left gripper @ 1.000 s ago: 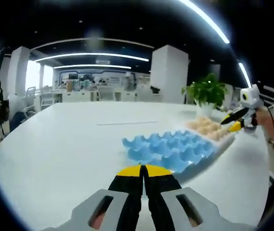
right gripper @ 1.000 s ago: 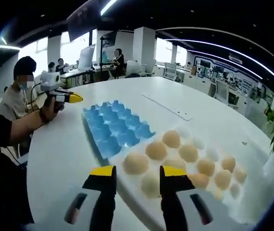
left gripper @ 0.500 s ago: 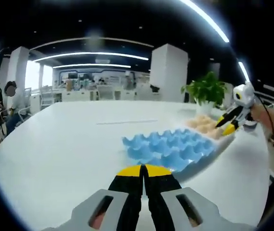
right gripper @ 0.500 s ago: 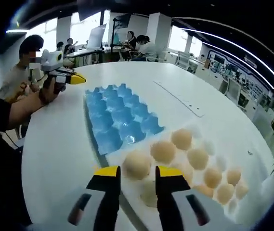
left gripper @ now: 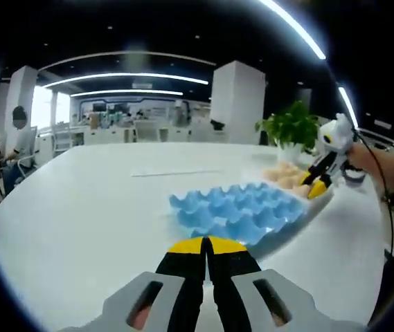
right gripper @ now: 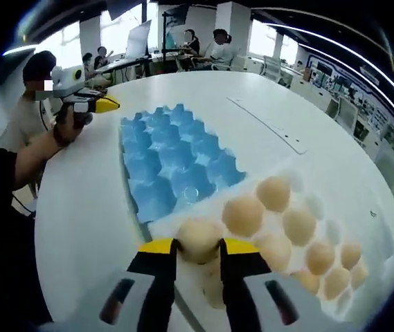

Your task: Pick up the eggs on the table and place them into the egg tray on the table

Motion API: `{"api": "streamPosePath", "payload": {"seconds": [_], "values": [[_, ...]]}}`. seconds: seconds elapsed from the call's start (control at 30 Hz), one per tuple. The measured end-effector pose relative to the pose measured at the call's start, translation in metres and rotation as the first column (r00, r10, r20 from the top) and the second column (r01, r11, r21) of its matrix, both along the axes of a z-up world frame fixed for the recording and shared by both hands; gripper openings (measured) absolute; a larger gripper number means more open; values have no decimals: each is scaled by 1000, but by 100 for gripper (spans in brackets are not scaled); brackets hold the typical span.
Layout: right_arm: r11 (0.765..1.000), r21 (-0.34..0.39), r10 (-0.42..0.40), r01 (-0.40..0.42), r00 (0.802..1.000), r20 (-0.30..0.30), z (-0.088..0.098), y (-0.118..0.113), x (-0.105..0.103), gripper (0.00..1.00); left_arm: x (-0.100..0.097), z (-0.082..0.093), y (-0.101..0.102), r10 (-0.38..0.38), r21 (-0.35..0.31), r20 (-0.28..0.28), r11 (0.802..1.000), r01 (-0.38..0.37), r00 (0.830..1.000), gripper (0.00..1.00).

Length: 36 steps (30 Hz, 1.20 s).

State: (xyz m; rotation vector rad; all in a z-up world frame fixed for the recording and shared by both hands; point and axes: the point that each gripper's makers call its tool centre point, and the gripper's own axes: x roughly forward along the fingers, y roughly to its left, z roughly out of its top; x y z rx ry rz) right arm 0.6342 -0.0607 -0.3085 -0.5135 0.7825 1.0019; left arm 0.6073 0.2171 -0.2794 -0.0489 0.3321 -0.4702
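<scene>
The egg (right gripper: 198, 240) nearest the tabletop's near edge sits in the corner cup of the white tray (right gripper: 307, 207), directly between the right tongs (right gripper: 197, 250), whose yellow tips flank it closely; whether they already grip it cannot be told. Just beyond lies the empty blue egg tray (right gripper: 172, 162). Farther off, the left tongs (left gripper: 207, 246) hover closed above the tabletop (left gripper: 79, 207), well apart from the eggs.

Blue egg tray (right gripper: 172, 162) lying flat in the middle of the right gripper view, cups all bare. Tan eggs (right gripper: 280, 221) sitting in a white tray (right gripper: 318, 207) at lower right, touching the blue one.
</scene>
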Motion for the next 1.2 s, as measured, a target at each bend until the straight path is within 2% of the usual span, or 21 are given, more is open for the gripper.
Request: {"api": "streamPosePath", "payload": {"seconds": [0.3,0.47,0.57,0.63,0.77,0.83,0.93,0.97,1.07,1.1,1.13,1.2], "values": [[997,-70,-39,29,990,-135,-6,0,2,27,-1,2,-2,-20,-3,0,1000,20,1000,0],[994,-89,-79,62,977,-199,-7,0,7,28,-5,8,-7,-89,-29,16,996,89,996,0],[992,-121,-70,45,976,-206,-8,0,7,28,-10,21,-9,-133,-34,24,990,133,991,0],[990,-138,-62,33,975,-213,-8,0,8,28,-13,23,-12,-184,-4,13,983,184,983,0],[986,-164,-53,16,973,-224,-9,0,9,28,-12,5,-6,-181,85,-49,979,184,982,0],[984,-176,-54,13,971,-231,-10,0,9,28,-11,-3,-4,-177,87,-66,979,182,982,0],[981,-196,-38,-9,972,-232,-11,0,8,28,-11,-7,-2,-173,73,-66,981,178,983,0],[980,-198,-29,-18,973,-228,-11,0,8,28,-14,-6,-3,-156,17,-31,987,157,987,0],[982,-190,-19,-23,976,-217,-11,0,7,28,-15,8,2,-132,34,66,991,130,989,0],[982,-187,-18,-23,977,-215,-11,0,7,28,-16,8,1,-139,16,63,990,139,988,0],[986,-168,-20,-14,980,-200,-10,-1,7,28,-18,0,2,-154,-30,-4,988,154,988,0],[989,-150,-18,-9,984,-177,-10,-1,7,28,-16,0,6,-135,-29,-1,990,135,991,0]]}}
